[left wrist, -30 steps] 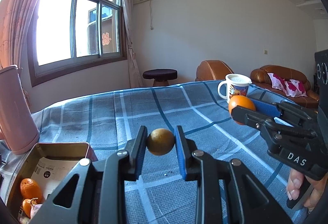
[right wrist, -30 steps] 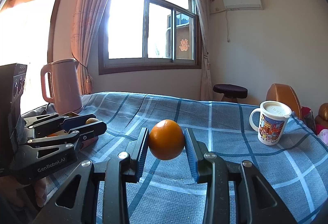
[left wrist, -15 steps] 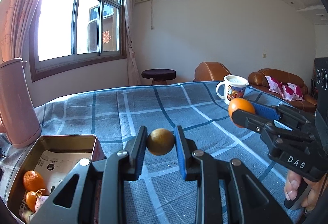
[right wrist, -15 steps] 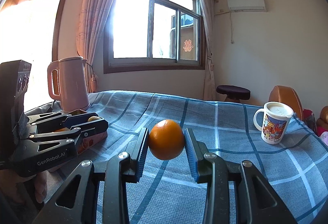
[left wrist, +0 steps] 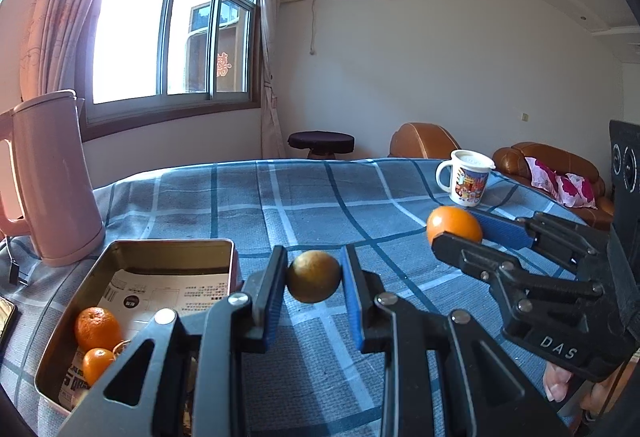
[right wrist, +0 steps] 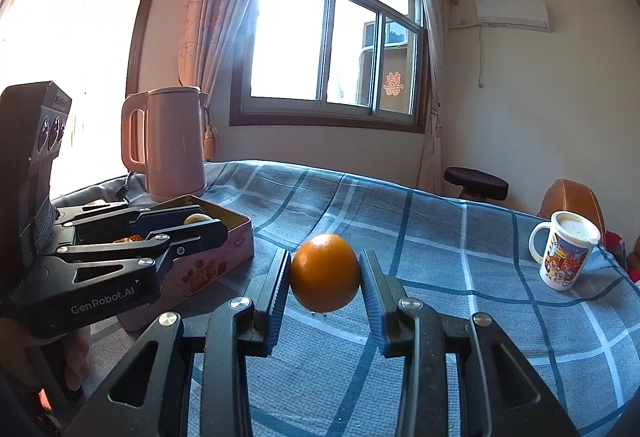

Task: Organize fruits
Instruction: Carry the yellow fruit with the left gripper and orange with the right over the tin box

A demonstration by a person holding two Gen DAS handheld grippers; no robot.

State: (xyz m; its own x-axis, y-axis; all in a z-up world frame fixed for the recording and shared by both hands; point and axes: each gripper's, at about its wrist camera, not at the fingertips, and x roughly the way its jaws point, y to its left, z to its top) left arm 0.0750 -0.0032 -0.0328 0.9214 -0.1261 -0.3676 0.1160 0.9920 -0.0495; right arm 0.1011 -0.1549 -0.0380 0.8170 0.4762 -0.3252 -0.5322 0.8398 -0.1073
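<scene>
My left gripper (left wrist: 314, 271) is shut on a small yellow-brown fruit (left wrist: 314, 276), held in the air just right of the open metal tin (left wrist: 168, 245). Two small oranges (left wrist: 97, 329) lie in the tin's near left corner on printed paper. My right gripper (right wrist: 325, 269) is shut on a larger orange (right wrist: 325, 272) above the blue checked cloth (right wrist: 420, 237). In the left wrist view the right gripper (left wrist: 456, 227) comes in from the right with its orange (left wrist: 454, 224). In the right wrist view the left gripper (right wrist: 200, 223) hangs over the pink-sided tin (right wrist: 208, 265).
A pink kettle (left wrist: 48, 177) stands behind the tin at the left, its cord trailing on the cloth. A white printed mug (left wrist: 466, 177) with a lid sits at the far right of the table. A dark phone edge (left wrist: 6, 321) lies left of the tin. Brown sofas and a stool stand beyond.
Both grippers have shifted left over the table with their fruits still held. The tin and kettle now sit closer and more fully in view.
</scene>
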